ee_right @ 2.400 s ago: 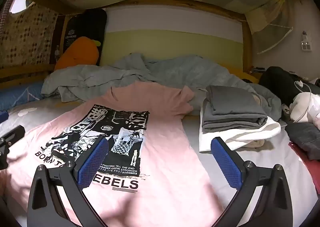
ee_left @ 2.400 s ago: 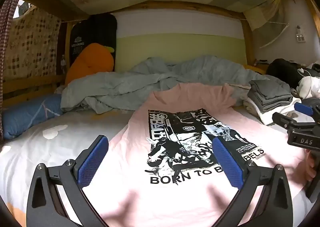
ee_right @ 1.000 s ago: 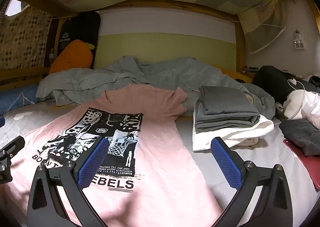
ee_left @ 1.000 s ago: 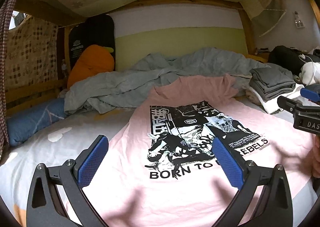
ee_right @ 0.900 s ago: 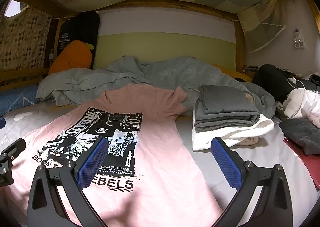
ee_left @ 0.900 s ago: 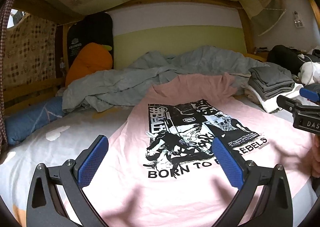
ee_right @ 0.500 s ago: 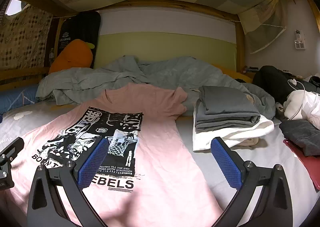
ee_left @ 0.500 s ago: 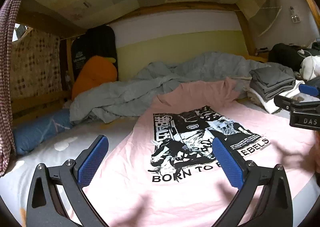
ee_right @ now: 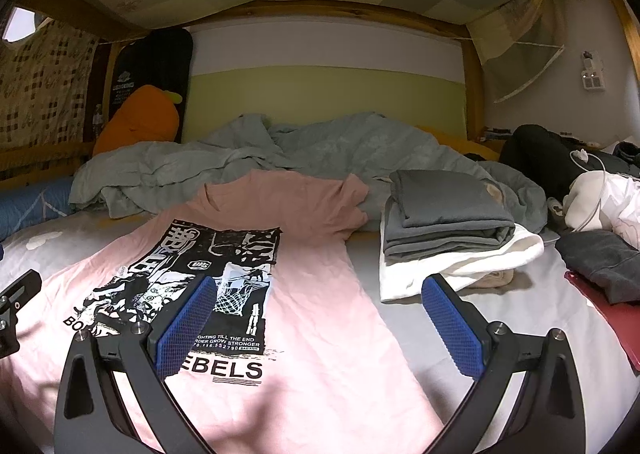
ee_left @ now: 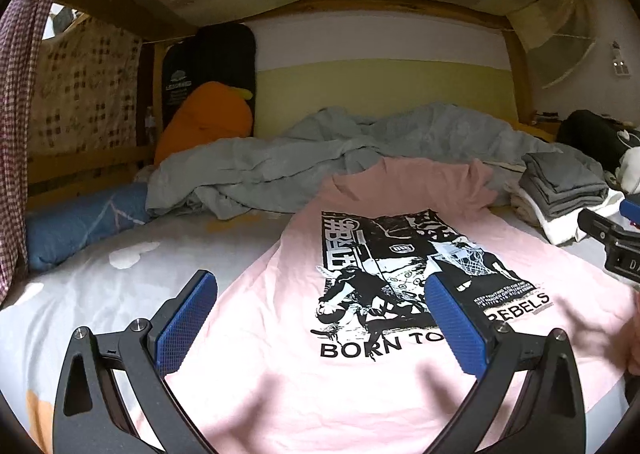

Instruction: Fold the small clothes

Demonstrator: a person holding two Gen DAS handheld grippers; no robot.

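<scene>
Pink T-shirt (ee_left: pixel 380 382) printed "BORN TO…REBELS" | flat on bed beneath both grippers | left gripper (ee_left: pixel 320 318), right gripper (ee_right: pixel 318 314) spread wide, empty

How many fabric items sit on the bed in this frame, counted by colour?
Pink: 1, the printed T-shirt spread flat
Grey folded: 1 stack; piece count unclear
White folded: 1 under that stack
Grey-green duvet: 1, rumpled
Dark garment: 1, far right
Total: 5
Both grippers, left and right, are open, holding nothing.
</scene>
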